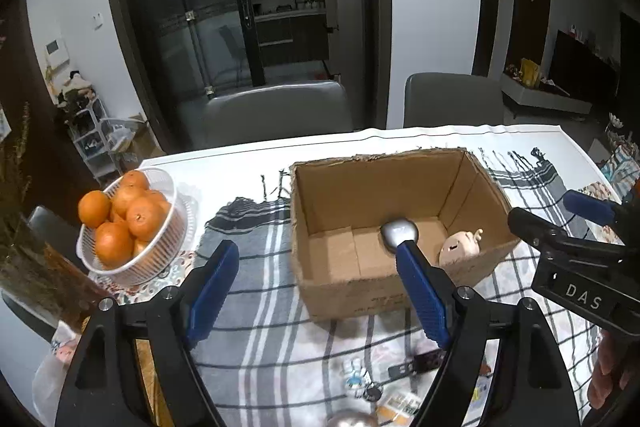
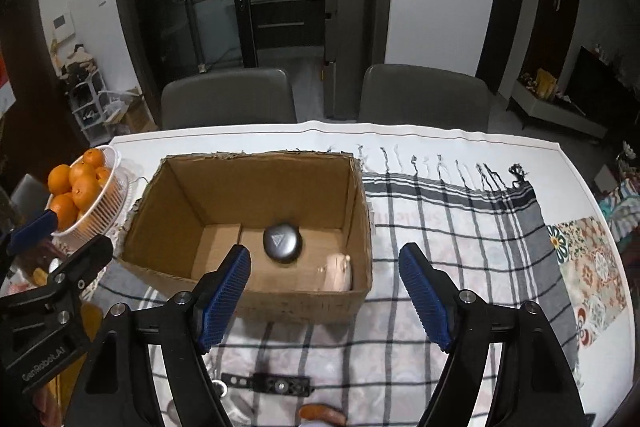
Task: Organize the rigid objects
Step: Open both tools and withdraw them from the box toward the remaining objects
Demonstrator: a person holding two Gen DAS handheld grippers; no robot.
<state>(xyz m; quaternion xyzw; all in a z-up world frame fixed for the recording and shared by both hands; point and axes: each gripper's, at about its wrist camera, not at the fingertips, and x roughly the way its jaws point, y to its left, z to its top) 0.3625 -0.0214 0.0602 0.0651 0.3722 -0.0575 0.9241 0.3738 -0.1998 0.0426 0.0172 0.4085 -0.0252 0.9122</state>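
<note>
Claws: left (image 1: pixel 320 291), right (image 2: pixel 324 295) wide, empty | right view only: black bracket (image 2: pixel 266 383)

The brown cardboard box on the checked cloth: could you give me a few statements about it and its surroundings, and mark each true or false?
1. The brown cardboard box holds a rounded dark grey case. True.
2. A pale pink pig-shaped figure lies inside the box. True.
3. The white ribbed basket holds green apples. False: it holds oranges.
4. The right gripper clamps the case. False: its jaws are open and empty.
5. The box's lid is closed. False: it is open-topped.
</note>
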